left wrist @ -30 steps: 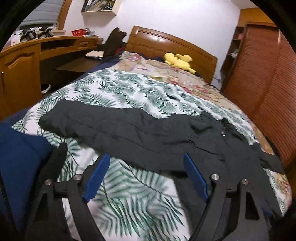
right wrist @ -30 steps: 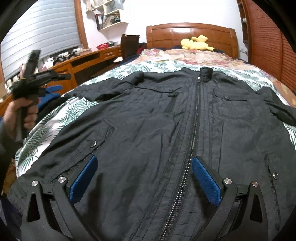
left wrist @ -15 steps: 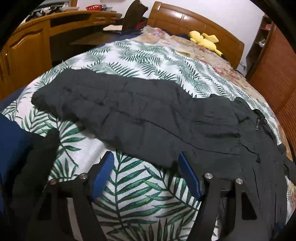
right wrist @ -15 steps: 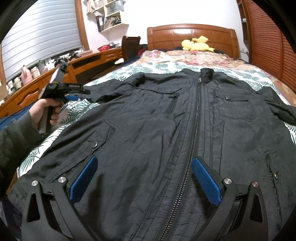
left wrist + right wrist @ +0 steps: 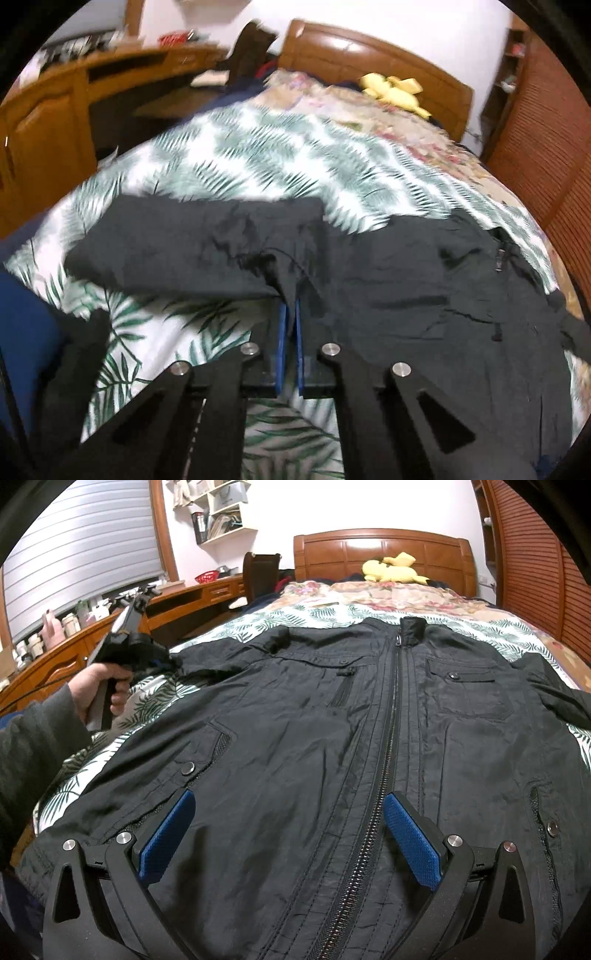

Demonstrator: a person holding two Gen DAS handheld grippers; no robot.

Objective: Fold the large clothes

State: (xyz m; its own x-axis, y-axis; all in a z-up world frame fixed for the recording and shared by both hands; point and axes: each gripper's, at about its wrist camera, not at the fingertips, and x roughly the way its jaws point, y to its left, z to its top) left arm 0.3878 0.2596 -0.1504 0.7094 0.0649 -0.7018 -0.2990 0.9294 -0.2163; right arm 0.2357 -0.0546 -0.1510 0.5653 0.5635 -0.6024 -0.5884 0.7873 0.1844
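Jacket (image 5: 295,738): black, zipped, front up, spread flat on the bed (image 5: 480,631); collar toward the headboard (image 5: 380,554).
Sleeve (image 5: 192,243): stretched sideways over the leaf-print cover, lower edge bunched at the left tool.
Left tool (image 5: 290,317): blue pads pressed together, pinching the sleeve's lower edge; in the right view (image 5: 159,661), at the sleeve's edge, gripped by a hand (image 5: 99,686).
Right tool (image 5: 288,834): pads spread wide, over the jacket's lower front, straddling the zipper (image 5: 384,746); contact with the cloth not clear.
Toy (image 5: 395,568): yellow, against the headboard, well apart from the jacket.
Bench (image 5: 110,635): wooden, beside the bed on the left, bottles along its back.
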